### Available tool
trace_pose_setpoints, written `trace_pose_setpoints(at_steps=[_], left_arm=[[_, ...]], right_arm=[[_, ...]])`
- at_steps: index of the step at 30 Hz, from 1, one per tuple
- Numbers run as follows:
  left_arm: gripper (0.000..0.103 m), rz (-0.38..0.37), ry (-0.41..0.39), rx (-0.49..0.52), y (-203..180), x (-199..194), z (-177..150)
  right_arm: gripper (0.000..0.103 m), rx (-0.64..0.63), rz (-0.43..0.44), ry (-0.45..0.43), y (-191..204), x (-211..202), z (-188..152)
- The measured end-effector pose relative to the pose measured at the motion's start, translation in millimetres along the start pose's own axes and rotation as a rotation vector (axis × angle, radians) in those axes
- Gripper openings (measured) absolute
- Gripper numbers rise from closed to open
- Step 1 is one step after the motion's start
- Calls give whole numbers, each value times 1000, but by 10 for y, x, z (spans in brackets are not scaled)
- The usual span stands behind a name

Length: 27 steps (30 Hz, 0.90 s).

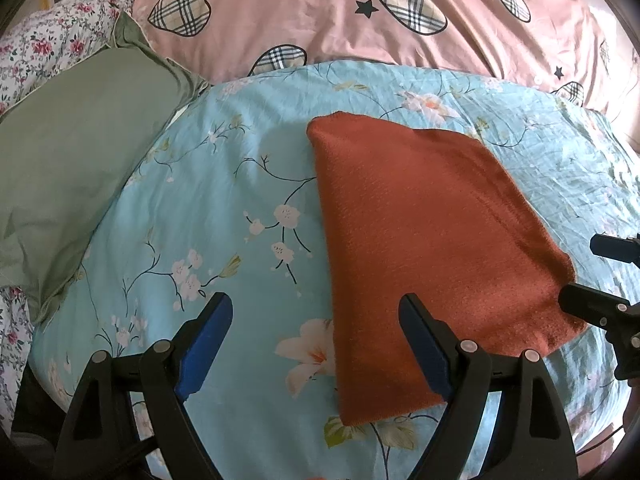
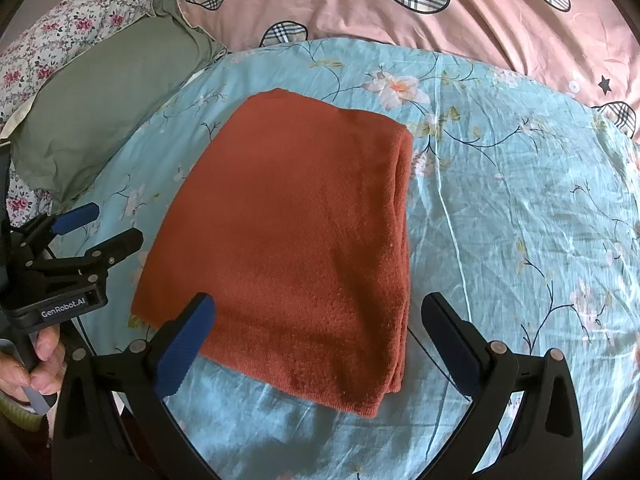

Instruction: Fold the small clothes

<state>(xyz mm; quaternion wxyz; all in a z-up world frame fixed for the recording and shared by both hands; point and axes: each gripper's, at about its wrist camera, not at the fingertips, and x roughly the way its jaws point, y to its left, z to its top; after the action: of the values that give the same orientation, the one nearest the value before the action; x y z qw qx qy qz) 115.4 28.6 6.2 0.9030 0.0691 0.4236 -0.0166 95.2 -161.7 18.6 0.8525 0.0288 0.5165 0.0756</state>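
A green pillow [image 2: 108, 108] lies at the bed's left edge, the left gripper [image 1: 316, 344] hangs spread and empty just left of the folded rust towel [image 2: 288, 248] lying mid-bed on the blue floral cover [image 2: 520, 220], and the right gripper [image 2: 318, 344] hangs spread over the towel's near edge.

The light blue floral sheet [image 2: 500, 208] lies bare to the right of the folded rust-red cloth [image 2: 288, 232] and along the lower edge of the right wrist view, giving open room there. At left the left gripper [image 2: 100, 226] stands just beside the cloth's edge, narrowing that side. A green pillow [image 2: 104, 108] blocks the upper left; the pink quilt [image 2: 460, 28] bounds the top.
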Motion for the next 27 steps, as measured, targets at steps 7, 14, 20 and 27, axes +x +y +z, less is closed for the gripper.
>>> trace_pose_setpoints(at_steps=[7,14,20,27], left_arm=[[86,-5,2,-1,6,-8,-4],[86,-6,2,0,11,-2,2],[86,-8,3,3,9,-2,4],[86,-11,2,3,8,-9,4]], right_arm=[[103,0,0,-1,0,-4,0],[103,1,-2,-3,6,-22,3],[103,2,-3,-1,10,-24,4],[103,9,-5,1,36,-34,-7]])
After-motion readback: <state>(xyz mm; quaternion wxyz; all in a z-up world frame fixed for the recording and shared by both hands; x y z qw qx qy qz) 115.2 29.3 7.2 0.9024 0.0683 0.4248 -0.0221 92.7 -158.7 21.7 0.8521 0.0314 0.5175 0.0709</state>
